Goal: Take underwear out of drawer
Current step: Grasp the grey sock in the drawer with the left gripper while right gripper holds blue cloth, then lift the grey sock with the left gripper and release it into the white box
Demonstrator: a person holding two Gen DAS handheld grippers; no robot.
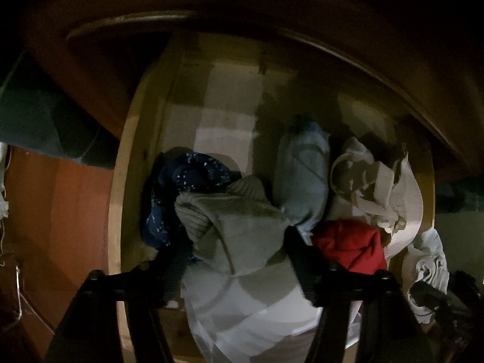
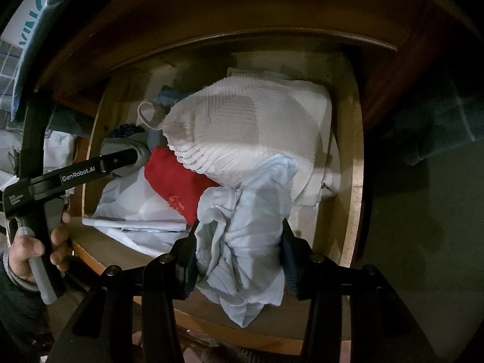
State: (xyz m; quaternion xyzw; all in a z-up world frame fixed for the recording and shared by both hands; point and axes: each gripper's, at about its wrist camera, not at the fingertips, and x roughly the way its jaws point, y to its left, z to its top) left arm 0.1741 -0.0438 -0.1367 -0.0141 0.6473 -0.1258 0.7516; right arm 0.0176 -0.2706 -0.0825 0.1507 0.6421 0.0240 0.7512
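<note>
My wooden drawer [image 2: 354, 157] lies open, a white ribbed garment [image 2: 251, 127] heaped toward its back right corner, a red cloth [image 2: 172, 175] beside it. My right gripper [image 2: 239, 251] clamps light-blue underwear [image 2: 245, 230] above the front edge. My left gripper [image 1: 236, 260] straddles a grey garment [image 1: 239, 227], fingers [image 1: 302, 266] half-spread; contact unclear.

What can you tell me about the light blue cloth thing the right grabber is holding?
The pale blue garment is soft, thin fabric, bunched and creased into a crumpled wad, so its exact kind cannot be told. The right gripper pinches it from both sides, and loose folds hang below the fingers. It sits over the front of the open wooden drawer, its top edge overlapping the white ribbed garment and the red cloth in the view.
</note>
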